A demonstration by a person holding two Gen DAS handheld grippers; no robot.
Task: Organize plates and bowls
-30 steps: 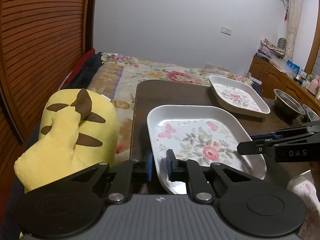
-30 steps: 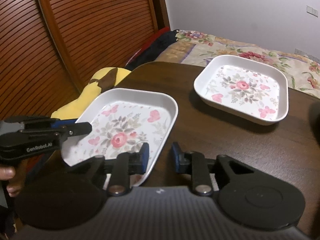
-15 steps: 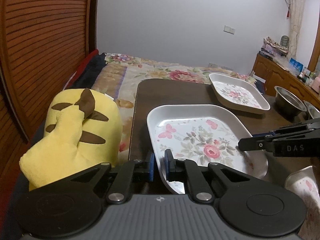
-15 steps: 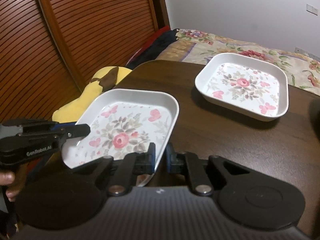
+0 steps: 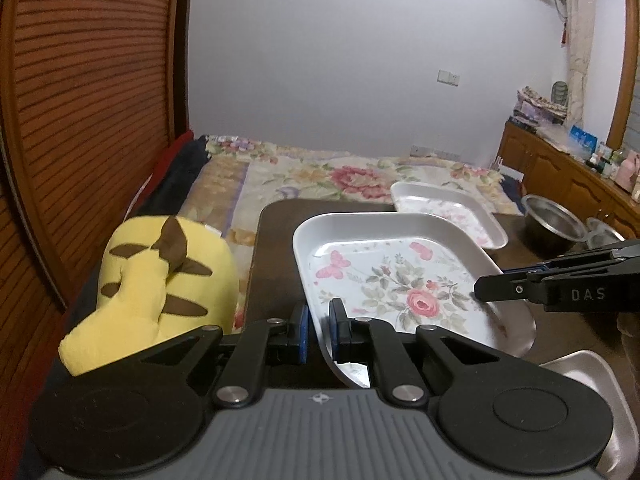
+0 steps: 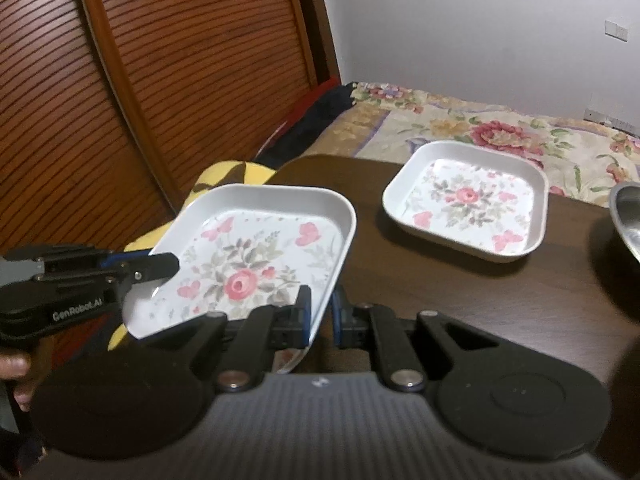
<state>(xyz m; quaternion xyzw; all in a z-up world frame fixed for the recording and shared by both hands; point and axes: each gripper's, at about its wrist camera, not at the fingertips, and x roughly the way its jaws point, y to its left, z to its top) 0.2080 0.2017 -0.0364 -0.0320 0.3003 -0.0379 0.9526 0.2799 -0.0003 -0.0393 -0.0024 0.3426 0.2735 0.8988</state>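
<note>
**Both tongs clamped on one floral plate**

We see the left tongs (image 5: 318,330) closed narrowly on the near rim of the square floral plate (image 5: 400,280), one blue pad outside the wall and one inside. Our right tongs (image 6: 320,312) pinch another edge of the same plate (image 6: 256,256) in the same way, the rim running between the pads. In the left wrist view the right tongs (image 5: 496,286) reach in from the right and meet the plate's far side; in the right wrist view the left tongs (image 6: 160,266) come in from the left onto its corner.

The plate sits tilted above the dark bench (image 6: 440,272), held between the two tools, and part of it overhangs the bench's left edge. Further back on the bench rests a second floral plate (image 6: 468,204), well apart from the held one. To the right we see a steel bowl (image 5: 554,220) on the bench, with a smaller steel bowl (image 5: 604,232) just beside it. A pale dish (image 5: 600,384) lies at the lower right of the left wrist view.

Beyond the bench's left side lies a yellow plush toy (image 5: 160,288), and behind the bench a bed with a floral bedspread (image 5: 340,172), flanked by a slatted wooden door (image 6: 140,80).
</note>
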